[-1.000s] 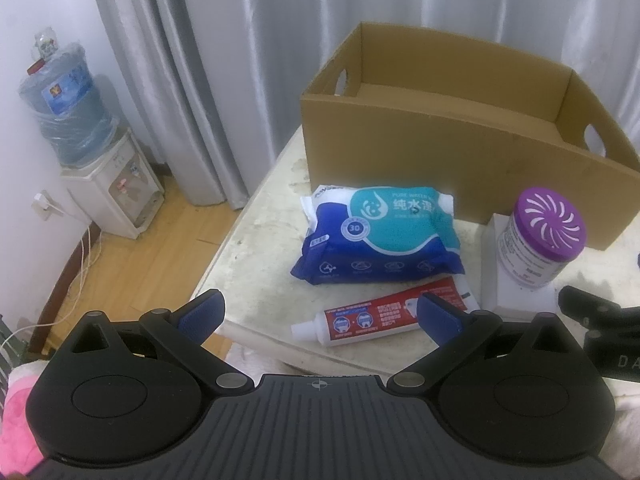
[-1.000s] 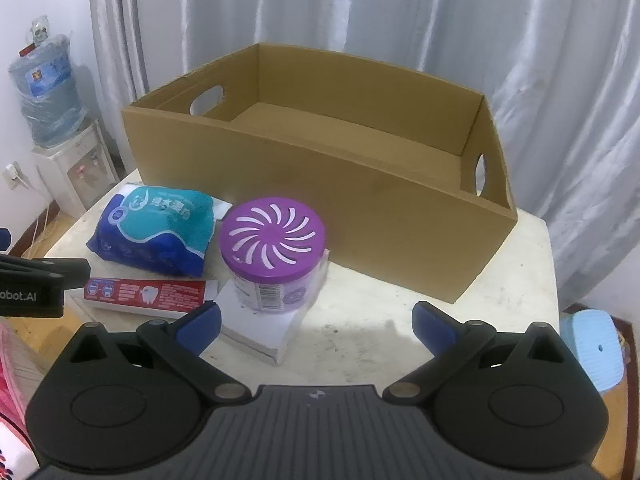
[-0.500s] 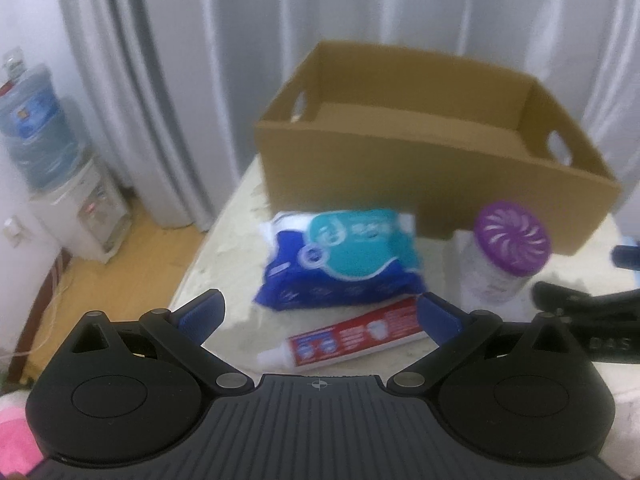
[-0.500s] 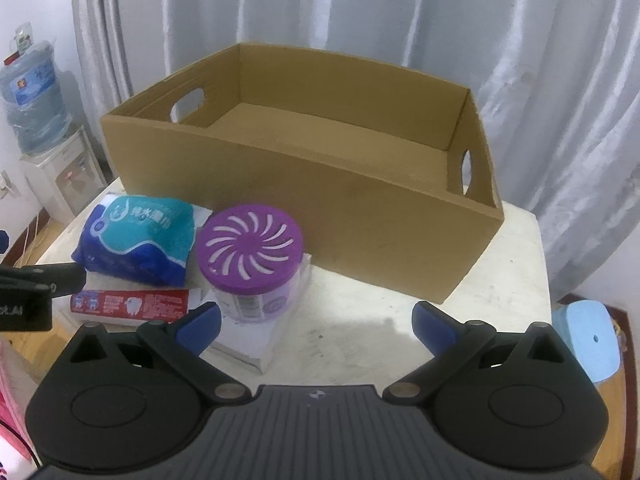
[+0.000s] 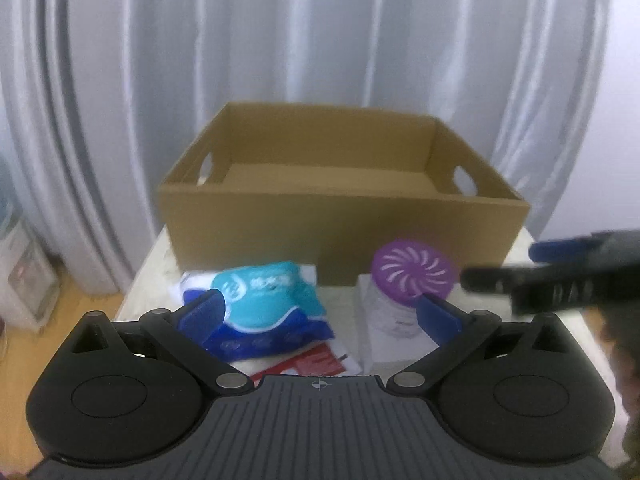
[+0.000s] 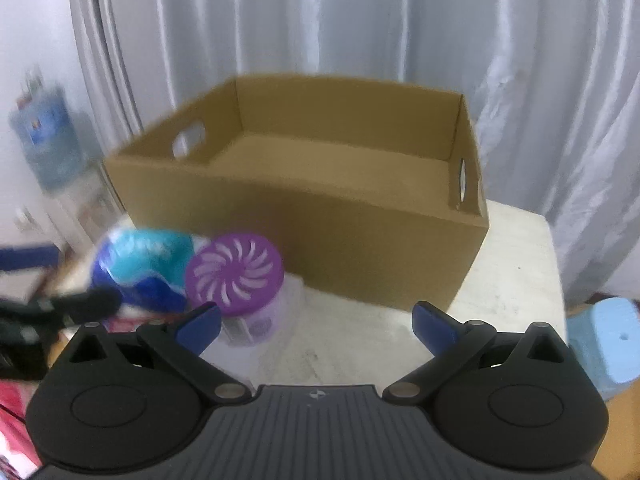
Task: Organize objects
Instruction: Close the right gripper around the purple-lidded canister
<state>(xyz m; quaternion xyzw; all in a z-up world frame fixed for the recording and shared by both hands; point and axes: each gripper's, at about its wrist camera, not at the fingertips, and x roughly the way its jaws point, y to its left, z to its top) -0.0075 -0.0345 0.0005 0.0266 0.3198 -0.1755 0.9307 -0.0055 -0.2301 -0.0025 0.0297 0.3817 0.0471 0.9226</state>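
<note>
1. Both grippers have pulled back and risen since a second ago; the left gripper (image 5: 318, 314) and right gripper (image 6: 316, 326) both gape wide, holding nothing.
2. The cardboard box (image 5: 340, 232) now sits centred, empty; the wipes pack (image 5: 264, 300), purple-lidded jar (image 5: 412, 276) and toothpaste (image 5: 316, 360) lie unmoved before it on the table (image 6: 516, 264).

- cardboard box (image 5: 340, 224): plain brown corrugated card, matt
- wipes pack (image 5: 264, 304): soft plastic film, kinda shiny
- jar (image 6: 240, 280): purple plastic lid, see-through plastic body
- table (image 6: 516, 264): pale, scuffed and stained top
- curtain (image 5: 320, 40): silky grey cloth with a sheen
- gripper fingers (image 6: 434, 326): blue matt pads, black plastic arms
</note>
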